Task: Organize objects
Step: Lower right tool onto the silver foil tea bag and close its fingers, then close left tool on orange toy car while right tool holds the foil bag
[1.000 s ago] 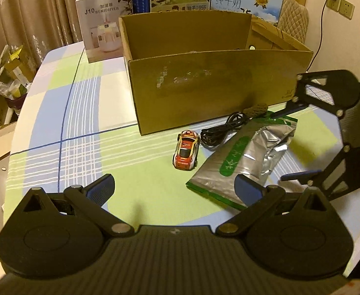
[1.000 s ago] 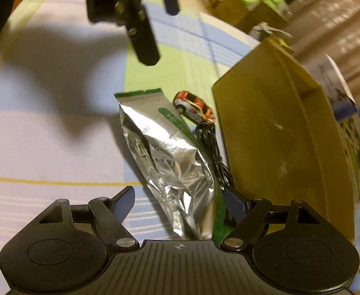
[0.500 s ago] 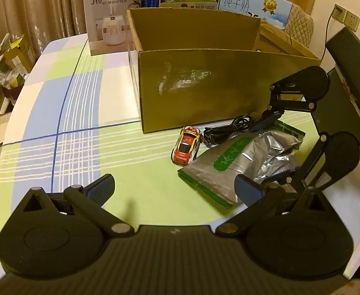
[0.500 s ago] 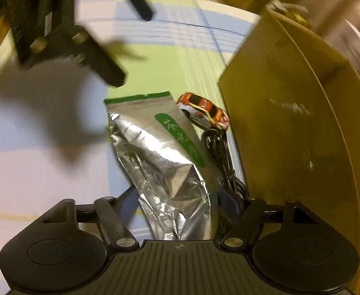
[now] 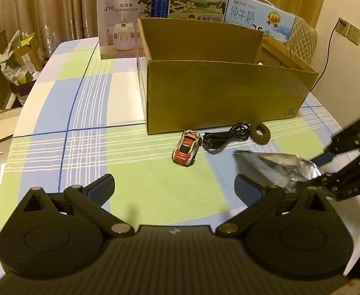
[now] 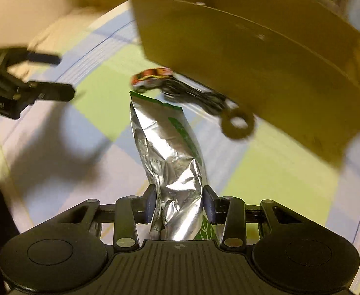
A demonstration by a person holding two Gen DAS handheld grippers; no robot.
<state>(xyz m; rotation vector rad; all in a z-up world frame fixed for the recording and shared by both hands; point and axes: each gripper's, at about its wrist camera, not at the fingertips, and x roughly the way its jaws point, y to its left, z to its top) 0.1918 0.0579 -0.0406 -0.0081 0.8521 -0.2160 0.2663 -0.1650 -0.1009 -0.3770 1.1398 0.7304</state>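
The right claw [image 6: 180, 202] is clamped on the foil bag [image 6: 170, 162], lifted off the counter [image 5: 86, 132] near the box [image 5: 219, 91]. The left claw [image 5: 175, 186] hangs apart. Crinkled foil may slip out, or the bag's end may catch the box wall

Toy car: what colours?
Red-orange with white and yellow markings on the car; clearest in the left wrist view.
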